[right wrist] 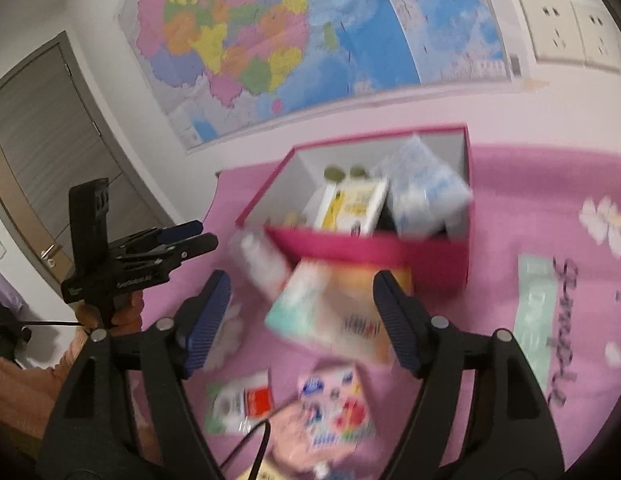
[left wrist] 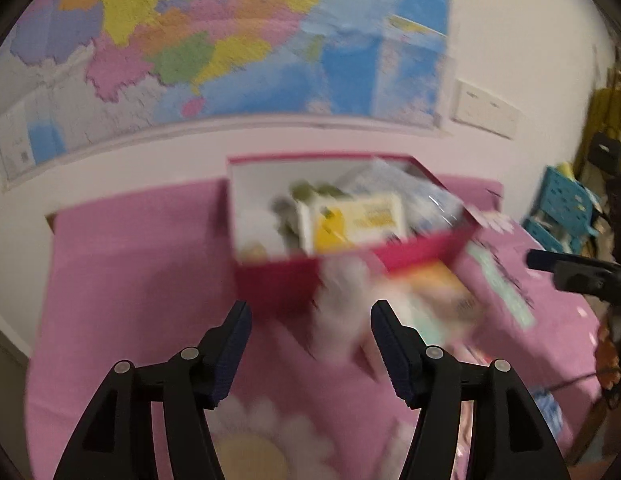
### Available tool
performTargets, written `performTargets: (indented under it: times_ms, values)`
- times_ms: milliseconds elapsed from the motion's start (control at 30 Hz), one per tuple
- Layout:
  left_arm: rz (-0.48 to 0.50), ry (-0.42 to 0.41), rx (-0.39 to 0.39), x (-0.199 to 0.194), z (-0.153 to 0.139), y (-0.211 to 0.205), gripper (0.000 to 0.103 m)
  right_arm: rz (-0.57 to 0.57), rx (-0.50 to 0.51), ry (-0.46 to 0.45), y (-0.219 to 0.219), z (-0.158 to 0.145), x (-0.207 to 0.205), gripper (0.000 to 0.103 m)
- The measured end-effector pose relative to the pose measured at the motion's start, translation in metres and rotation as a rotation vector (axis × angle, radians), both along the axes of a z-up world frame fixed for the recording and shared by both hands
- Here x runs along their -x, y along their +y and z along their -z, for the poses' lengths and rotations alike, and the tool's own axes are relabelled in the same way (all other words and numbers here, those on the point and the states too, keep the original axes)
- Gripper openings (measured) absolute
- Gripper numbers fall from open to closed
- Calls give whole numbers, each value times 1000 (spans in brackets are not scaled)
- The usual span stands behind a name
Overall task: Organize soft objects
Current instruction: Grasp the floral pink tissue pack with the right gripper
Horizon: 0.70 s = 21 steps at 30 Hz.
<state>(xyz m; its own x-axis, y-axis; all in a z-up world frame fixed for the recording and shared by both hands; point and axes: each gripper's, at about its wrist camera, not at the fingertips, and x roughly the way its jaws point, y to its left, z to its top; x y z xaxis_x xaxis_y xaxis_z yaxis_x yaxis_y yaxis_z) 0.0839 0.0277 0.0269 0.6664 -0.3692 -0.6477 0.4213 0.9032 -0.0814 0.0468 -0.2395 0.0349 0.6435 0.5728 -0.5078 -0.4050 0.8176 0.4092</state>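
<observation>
With both grippers empty and their fingers spread wide, the right gripper (right wrist: 302, 312) hovers over a blurred tissue pack (right wrist: 334, 312) lying on the pink bed (right wrist: 510, 184) against the red box (right wrist: 374, 252), so I judge the next step is closing on it and lifting it in. Only the right view shows loose packets (right wrist: 334, 412) nearer the bed's front edge, while the left gripper (left wrist: 310, 344) faces the box's left corner.

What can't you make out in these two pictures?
- Pack in front of the box, right wrist view: motion blur smears its print.
- Same pack, left wrist view: blurred; the left claw covers part.
- Box contents: blurred, the near wall hides the lower parts.
- Packet: cut off by the bottom edge.
</observation>
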Motion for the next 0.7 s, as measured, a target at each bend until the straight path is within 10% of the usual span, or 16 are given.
performTargets:
  times_ms: [700]
  values:
    - [316, 131, -51, 33, 62, -98, 53, 60, -157, 314, -19, 103, 47, 68]
